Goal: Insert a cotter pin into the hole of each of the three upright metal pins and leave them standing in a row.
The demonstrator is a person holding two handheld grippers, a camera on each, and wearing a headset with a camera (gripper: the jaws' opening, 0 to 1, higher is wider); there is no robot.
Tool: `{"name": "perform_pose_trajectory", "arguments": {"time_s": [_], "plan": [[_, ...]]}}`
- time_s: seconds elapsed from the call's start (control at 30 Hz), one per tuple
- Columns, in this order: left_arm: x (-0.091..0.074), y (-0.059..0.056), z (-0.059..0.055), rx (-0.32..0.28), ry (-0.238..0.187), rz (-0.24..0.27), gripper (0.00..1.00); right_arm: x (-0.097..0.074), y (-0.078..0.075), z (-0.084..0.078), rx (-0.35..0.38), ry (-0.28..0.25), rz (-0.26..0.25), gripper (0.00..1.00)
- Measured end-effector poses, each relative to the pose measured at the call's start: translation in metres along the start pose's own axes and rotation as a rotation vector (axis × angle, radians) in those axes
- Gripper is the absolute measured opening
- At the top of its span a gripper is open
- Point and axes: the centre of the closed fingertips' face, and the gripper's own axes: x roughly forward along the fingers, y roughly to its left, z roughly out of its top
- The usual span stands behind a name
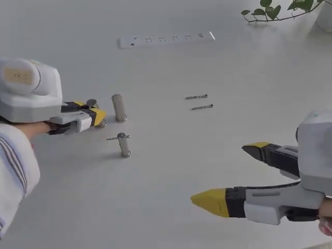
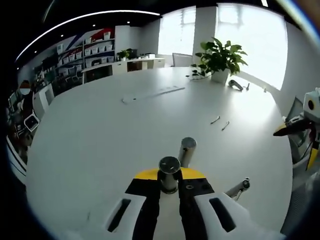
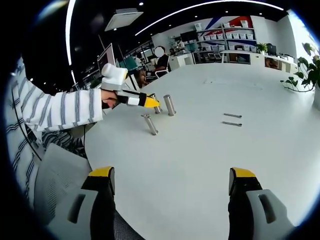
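Left gripper (image 1: 97,117) is pinched on a standing metal pin (image 2: 169,169), toward the left edge of the bench (image 1: 171,207). The second pin (image 1: 119,108) stands just beside it, with no cotter. The third pin (image 1: 124,146), nearer the front edge, has a cotter pin (image 1: 115,138) through its top. Two loose cotters (image 1: 196,97) (image 1: 202,107) lie mid-bench, side by side. Right gripper (image 1: 220,174) has its jaws spread wide, front right, well apart from the pins.

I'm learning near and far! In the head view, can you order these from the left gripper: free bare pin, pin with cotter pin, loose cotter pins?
1. free bare pin, just to its right.
2. pin with cotter pin, lower, nearer the person.
3. loose cotter pins, far off right.
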Motion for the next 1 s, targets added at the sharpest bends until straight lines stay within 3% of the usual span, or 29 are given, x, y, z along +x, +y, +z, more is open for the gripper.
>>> {"name": "perform_pose_trajectory", "arguments": {"time_s": [0.07, 0.17, 0.27, 0.47, 0.6, 0.73, 1.0], "plan": [[-0.005, -0.001, 0.005, -0.013, -0.002, -0.006, 0.09, 0.000, 0.000, 0.002, -0.001, -0.006, -0.001, 0.93], [-0.014, -0.003, 0.014, 0.037, -0.012, -0.002, 0.09, 0.001, 0.002, 0.003, 0.000, -0.009, 0.005, 0.93], [-0.024, -0.006, 0.022, 0.032, -0.015, 0.002, 0.09, 0.002, 0.006, 0.005, -0.009, -0.011, 0.013, 0.93], [-0.037, -0.022, 0.033, 0.084, -0.033, -0.007, 0.09, 0.002, 0.012, 0.012, -0.026, -0.029, 0.031, 0.94], [-0.045, -0.039, 0.035, 0.093, -0.045, -0.018, 0.09, 0.001, 0.015, 0.014, -0.036, -0.040, 0.042, 0.95], [-0.054, -0.059, 0.038, 0.066, -0.066, -0.018, 0.09, 0.000, 0.018, 0.016, -0.036, -0.046, 0.057, 0.96], [-0.066, -0.101, 0.043, 0.062, -0.106, -0.070, 0.09, -0.002, 0.025, 0.016, -0.042, -0.049, 0.092, 0.98]]}}
